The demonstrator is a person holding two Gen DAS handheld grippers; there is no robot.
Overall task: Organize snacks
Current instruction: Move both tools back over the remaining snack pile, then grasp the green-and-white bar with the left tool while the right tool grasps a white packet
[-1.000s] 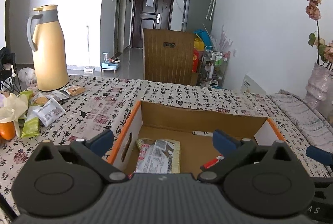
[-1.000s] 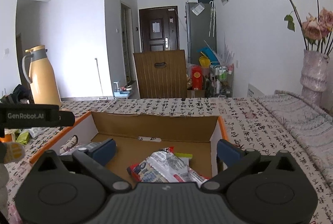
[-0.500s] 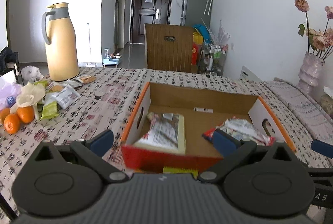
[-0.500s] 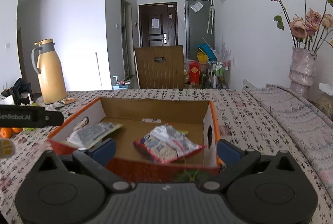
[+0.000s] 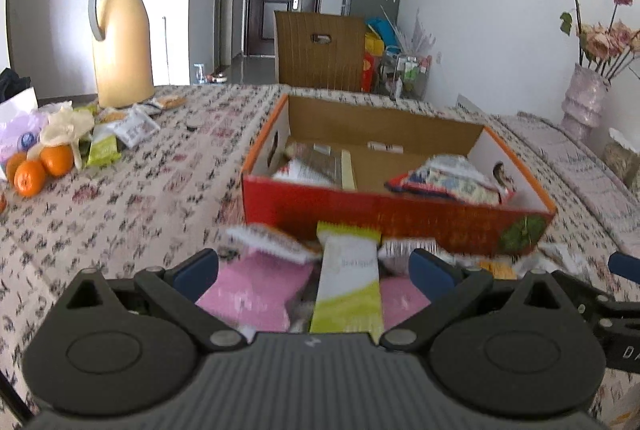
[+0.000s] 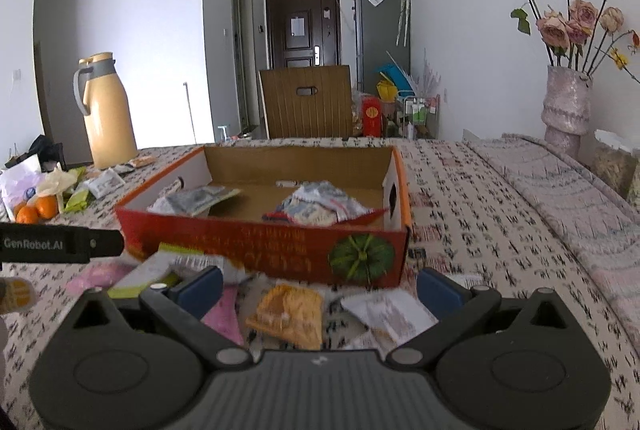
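Observation:
An open red-and-orange cardboard box [image 5: 384, 210] [image 6: 256, 234] stands on the patterned tablecloth with two snack packets inside: a flat one at its left [image 5: 320, 166] and a red-edged one at its right [image 5: 444, 182] [image 6: 320, 204]. Loose snacks lie in front of the box: a green-and-white bar [image 5: 348, 286], pink packets [image 5: 260, 290], an orange packet [image 6: 290, 314] and a white packet [image 6: 390, 312]. My left gripper [image 5: 314, 270] hangs open over the bar and pink packets. My right gripper [image 6: 318, 288] hangs open over the orange and white packets. Neither holds anything.
A tan thermos jug [image 5: 120, 42] stands at the far left, with more snack packets [image 5: 120, 134] and oranges [image 5: 38, 168] beside it. A vase of dried roses [image 6: 566, 110] stands at the right. A brown box [image 6: 306, 106] and a fridge stand beyond the table.
Both grippers have pulled back toward me from above the box, open throughout. The loose snacks in front of the box have come into view beneath them.

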